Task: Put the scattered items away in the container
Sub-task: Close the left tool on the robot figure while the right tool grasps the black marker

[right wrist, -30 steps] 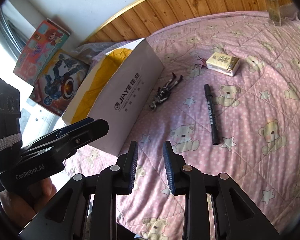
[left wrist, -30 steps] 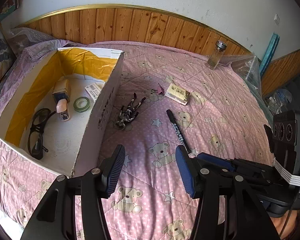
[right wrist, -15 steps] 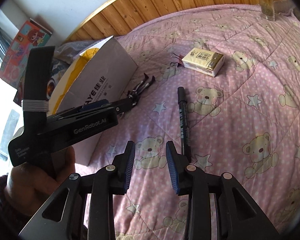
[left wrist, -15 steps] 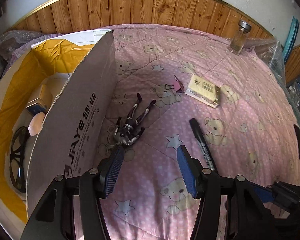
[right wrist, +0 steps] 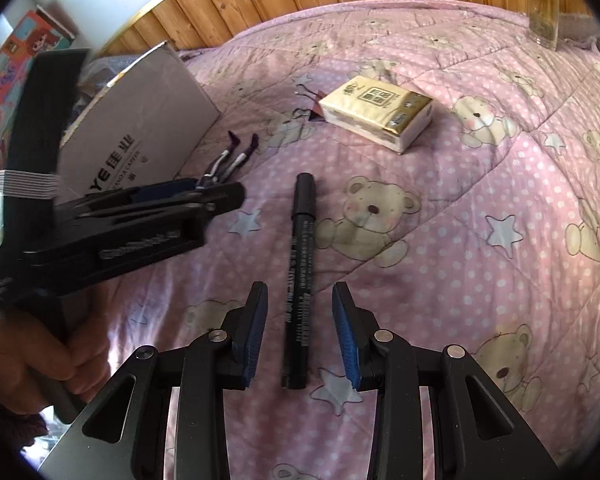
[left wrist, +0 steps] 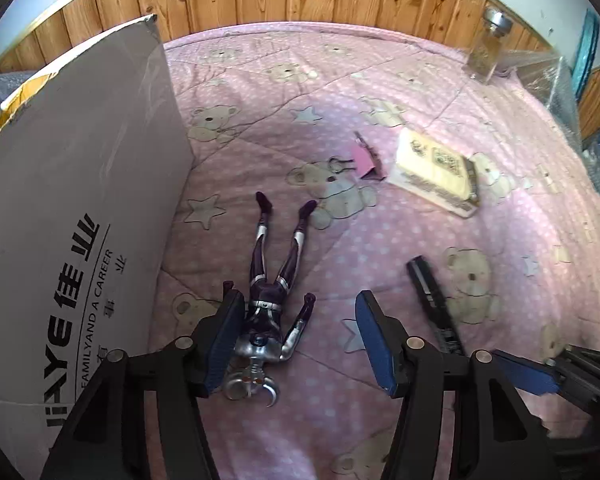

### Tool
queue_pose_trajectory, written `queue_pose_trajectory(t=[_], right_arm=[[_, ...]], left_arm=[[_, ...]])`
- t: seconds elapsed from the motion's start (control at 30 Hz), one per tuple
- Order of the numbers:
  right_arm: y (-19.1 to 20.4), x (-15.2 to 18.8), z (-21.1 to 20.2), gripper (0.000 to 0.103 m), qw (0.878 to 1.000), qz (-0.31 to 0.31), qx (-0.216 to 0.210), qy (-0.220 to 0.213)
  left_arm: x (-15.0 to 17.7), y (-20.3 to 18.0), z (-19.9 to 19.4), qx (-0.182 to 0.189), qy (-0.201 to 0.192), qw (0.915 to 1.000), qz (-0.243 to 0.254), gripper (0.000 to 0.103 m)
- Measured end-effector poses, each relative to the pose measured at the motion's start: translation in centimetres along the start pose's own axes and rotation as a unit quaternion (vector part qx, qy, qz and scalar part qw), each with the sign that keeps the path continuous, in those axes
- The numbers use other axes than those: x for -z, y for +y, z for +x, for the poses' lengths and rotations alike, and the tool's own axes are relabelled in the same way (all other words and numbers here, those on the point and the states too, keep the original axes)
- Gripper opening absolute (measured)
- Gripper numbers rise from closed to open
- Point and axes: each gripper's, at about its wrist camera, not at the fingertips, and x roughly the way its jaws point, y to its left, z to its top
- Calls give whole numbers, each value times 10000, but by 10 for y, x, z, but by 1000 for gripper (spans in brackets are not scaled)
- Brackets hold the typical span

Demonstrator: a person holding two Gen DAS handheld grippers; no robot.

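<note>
A purple and silver action figure (left wrist: 269,300) lies on the pink bear-print quilt beside the white cardboard box (left wrist: 72,220). My left gripper (left wrist: 300,332) is open, low over the figure's torso, which lies close against the left finger. A black marker pen (right wrist: 300,276) lies lengthwise between the fingers of my open right gripper (right wrist: 300,332), untouched. The figure's legs (right wrist: 236,156) show past my left gripper body in the right wrist view. A yellow tissue pack (left wrist: 436,172) and a pink binder clip (left wrist: 362,156) lie farther back.
A glass jar (left wrist: 486,48) stands at the far right by the wooden headboard. A person's hand (right wrist: 40,356) holds the left gripper. Picture books (right wrist: 16,60) lean at the far left. Bubble wrap (left wrist: 556,84) edges the bed's right side.
Both grippers have moved forward and down. The left now straddles the figure by the box. The right has opened wider and now flanks the marker.
</note>
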Motion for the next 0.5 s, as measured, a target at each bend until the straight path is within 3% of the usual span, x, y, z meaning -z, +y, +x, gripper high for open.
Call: queue_pose_trajectory(t=[0.13,0.27,0.3,0.37,0.43,0.5], right_arm=[[-6,-5,-2,38,9999,21,-121,-103],[10,-8,8,38,9992,-288,-272,-24],[13,-7,13,38,9992,-356,-194,34],[16,-5,16,35,9989,-472,-61,6],[13,-5,16,20,9990,-448,24,-13],[7,-4,15,15,9995,-323,-36,-14]], left_arm=[[-2,9,-7,-417,-213,9988,-133,59],[-3,7,19,-314,169,9993,-68,59],[-4,5,20,-336,75,9994,-31,61],[-5,4,22,-371,10,9993,1,60],[-5,3,19,-384,-45,9992,55,48],[-2,1,16,-390,-64,9991,122,48]])
